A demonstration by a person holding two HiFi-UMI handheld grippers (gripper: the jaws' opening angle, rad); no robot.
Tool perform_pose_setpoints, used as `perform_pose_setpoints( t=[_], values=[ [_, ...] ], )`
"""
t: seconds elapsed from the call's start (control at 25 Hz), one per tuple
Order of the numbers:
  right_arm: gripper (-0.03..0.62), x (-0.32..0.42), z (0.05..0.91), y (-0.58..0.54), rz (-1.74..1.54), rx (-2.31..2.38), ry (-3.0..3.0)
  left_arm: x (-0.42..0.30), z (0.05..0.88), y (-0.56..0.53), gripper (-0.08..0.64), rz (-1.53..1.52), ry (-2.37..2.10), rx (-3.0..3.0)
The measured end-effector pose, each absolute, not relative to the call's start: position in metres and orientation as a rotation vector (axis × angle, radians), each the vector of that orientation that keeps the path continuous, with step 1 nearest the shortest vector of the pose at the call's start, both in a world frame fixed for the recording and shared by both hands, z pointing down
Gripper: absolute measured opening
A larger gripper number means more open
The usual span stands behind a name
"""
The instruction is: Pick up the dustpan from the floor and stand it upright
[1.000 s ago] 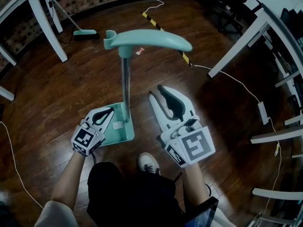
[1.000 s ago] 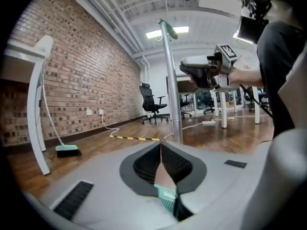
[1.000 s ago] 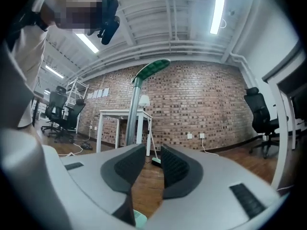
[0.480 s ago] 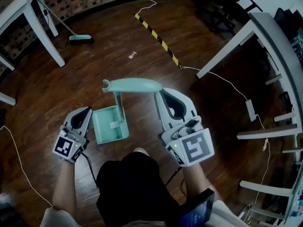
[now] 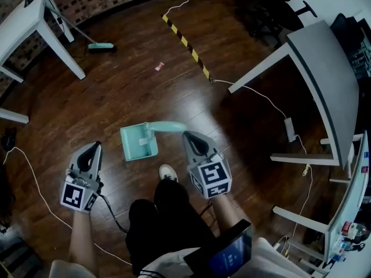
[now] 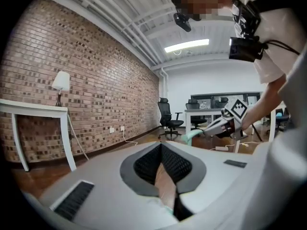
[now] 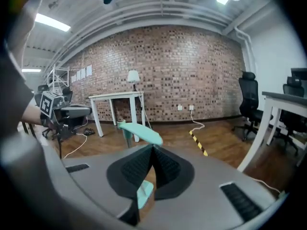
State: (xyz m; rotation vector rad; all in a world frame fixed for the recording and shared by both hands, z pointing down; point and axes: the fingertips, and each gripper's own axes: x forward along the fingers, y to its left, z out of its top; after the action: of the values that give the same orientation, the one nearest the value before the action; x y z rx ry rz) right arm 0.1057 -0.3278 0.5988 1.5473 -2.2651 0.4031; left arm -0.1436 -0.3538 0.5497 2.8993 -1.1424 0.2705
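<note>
Just changed: both grippers up and away from the dustpan (image 5: 139, 143). A second ago, crouched low over it, left gripper (image 5: 94, 147) down at the pan, right gripper (image 5: 188, 136) gaping beside the pole. Now standing tall, with the floor (image 5: 116, 97) far below.

Left gripper: jaws closed on nothing, only floor showing through the slit. Well apart from the pan, off to its left.

Right gripper: jaws closed as well, gripping nothing. Tips just beside the near end of the handle (image 5: 165, 126); touching or not, impossible to tell.

Dustpan: on the wood floor just ahead of the shoe (image 5: 168, 172), pan down, pole straight up, handle on top. Stands with no grip on it.

For the task, probably done: picked up, set upright, let go. Left over, at most, drawing the right gripper off without nudging the handle and tipping the thing.

Counted in the head view:
- one dustpan
- two grippers
- one shoe
- one broom (image 5: 101, 46) by the white table (image 5: 29, 22)
- one grey desk (image 5: 324, 68)
- one striped strip (image 5: 185, 42) on the floor
- one scrap of paper (image 5: 159, 66)
- one power strip (image 5: 289, 129)
- at least three white cables (image 5: 259, 95)
</note>
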Motion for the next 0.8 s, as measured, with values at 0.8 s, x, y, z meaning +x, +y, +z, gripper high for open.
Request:
perform_pose_setpoints(
  t=[0.8],
  values=[
    [-0.015, 0.077, 0.266, -0.322, 0.285, 1.523, -2.550, -0.148, 0.219, -0.310, 0.003, 0.103, -1.361, 2.877]
  ],
)
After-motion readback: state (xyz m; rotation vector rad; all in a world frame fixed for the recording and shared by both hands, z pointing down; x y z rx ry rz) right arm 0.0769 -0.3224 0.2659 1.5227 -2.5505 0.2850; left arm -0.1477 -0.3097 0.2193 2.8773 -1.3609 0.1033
